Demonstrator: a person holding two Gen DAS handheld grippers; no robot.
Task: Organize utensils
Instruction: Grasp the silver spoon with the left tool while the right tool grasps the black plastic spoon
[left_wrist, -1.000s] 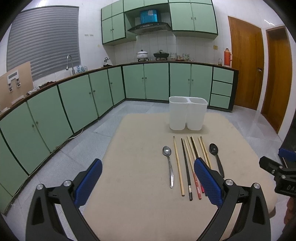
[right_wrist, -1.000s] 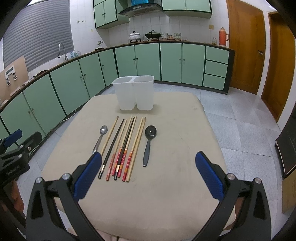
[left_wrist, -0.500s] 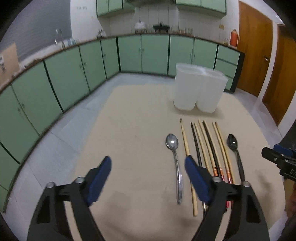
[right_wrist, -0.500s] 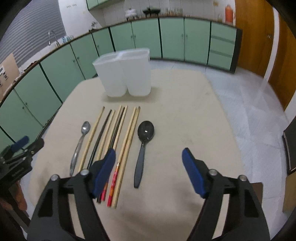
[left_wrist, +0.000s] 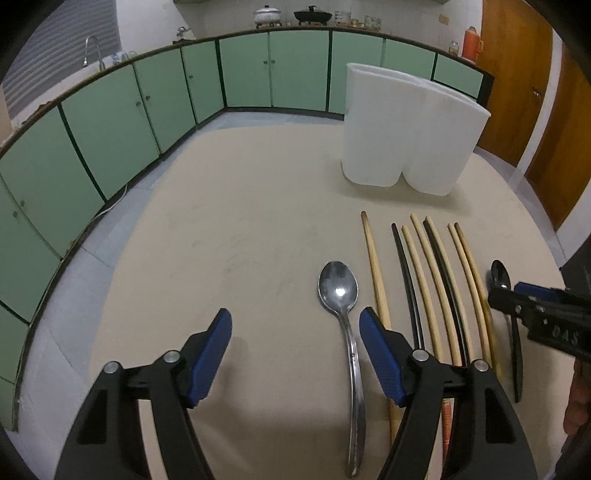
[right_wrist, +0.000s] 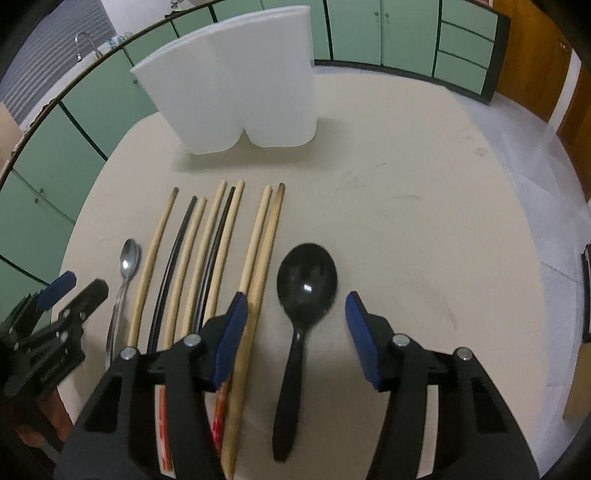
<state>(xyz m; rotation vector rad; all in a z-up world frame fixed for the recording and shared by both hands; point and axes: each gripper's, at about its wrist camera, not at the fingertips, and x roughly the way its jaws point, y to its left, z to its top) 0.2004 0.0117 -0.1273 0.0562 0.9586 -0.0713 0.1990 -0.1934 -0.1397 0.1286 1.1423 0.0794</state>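
We take the white holder (left_wrist: 406, 129) as our landmark – a twin-compartment bin standing upright at the far side of the beige desk (left_wrist: 240, 221). All the utensils lie flat on the desk in a row on the near side of the holder, their tips pointing toward it and none touching it.

In the left wrist view, the steel spoon (left_wrist: 341, 302) sits at the left end of the row, bowl up, well short of the holder. Beside it run the chopsticks (left_wrist: 432, 273), pale wooden ones with two black ones among them, and at the right end lies the black spoon (right_wrist: 304, 291).

Our left hand-held gripper (left_wrist: 295, 354) hangs over the near end of the row with its jaws apart; they have just been closing. The steel spoon's handle lies between its blue pads, closer to the right one, and the pads do not press on it. The right finger stands in front of the first pale chopstick.

Our right hand-held gripper (right_wrist: 293, 336) hovers over the black spoon, jaws also parted and just lately narrowing. The spoon's neck and handle lie between the pads – nothing is clamped. Its left pad stands just beside the outermost pair of chopsticks.

Each gripper shows at the edge of the other's view.
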